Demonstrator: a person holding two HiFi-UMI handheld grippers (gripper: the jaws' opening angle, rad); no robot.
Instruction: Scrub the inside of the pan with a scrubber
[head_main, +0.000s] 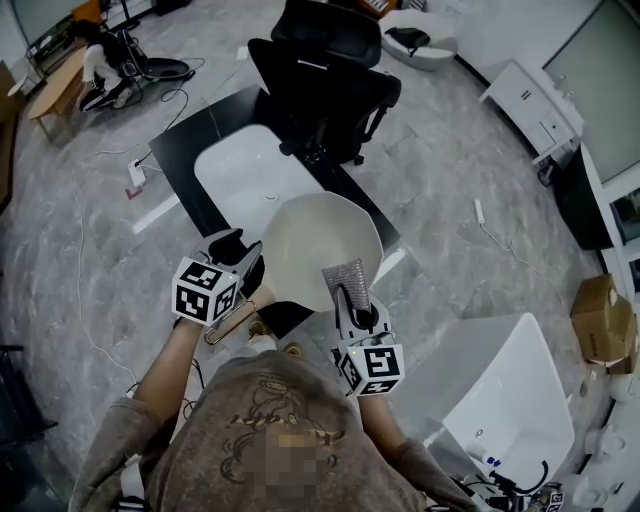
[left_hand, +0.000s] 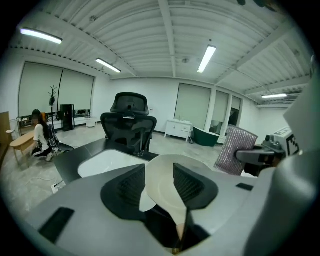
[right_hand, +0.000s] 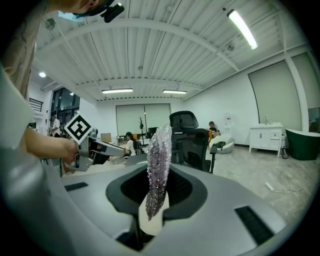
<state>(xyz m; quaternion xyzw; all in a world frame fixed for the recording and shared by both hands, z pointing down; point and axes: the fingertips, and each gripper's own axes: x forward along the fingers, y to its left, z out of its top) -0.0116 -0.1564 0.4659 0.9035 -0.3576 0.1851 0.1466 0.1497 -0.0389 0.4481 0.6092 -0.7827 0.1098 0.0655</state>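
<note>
A cream pan (head_main: 322, 248) is tilted over the near edge of the black table (head_main: 195, 140). My left gripper (head_main: 243, 262) is at its left rim. In the left gripper view the pan's thin wall (left_hand: 162, 182) runs between the two pads of that gripper (left_hand: 157, 186); they stand wide apart and do not press on it. My right gripper (head_main: 355, 300) is at the pan's near right side, shut on a silvery scrubber (head_main: 347, 275) that stands upright in its jaws (right_hand: 159, 160). The scrubber (left_hand: 235, 150) does not touch the pan's inside.
A white basin (head_main: 245, 175) is set into the black table, and a black office chair (head_main: 320, 80) stands behind it. A white tub (head_main: 510, 400) is at the lower right and a cardboard box (head_main: 600, 320) beyond it. Cables lie on the floor. A person (head_main: 100, 60) crouches far left.
</note>
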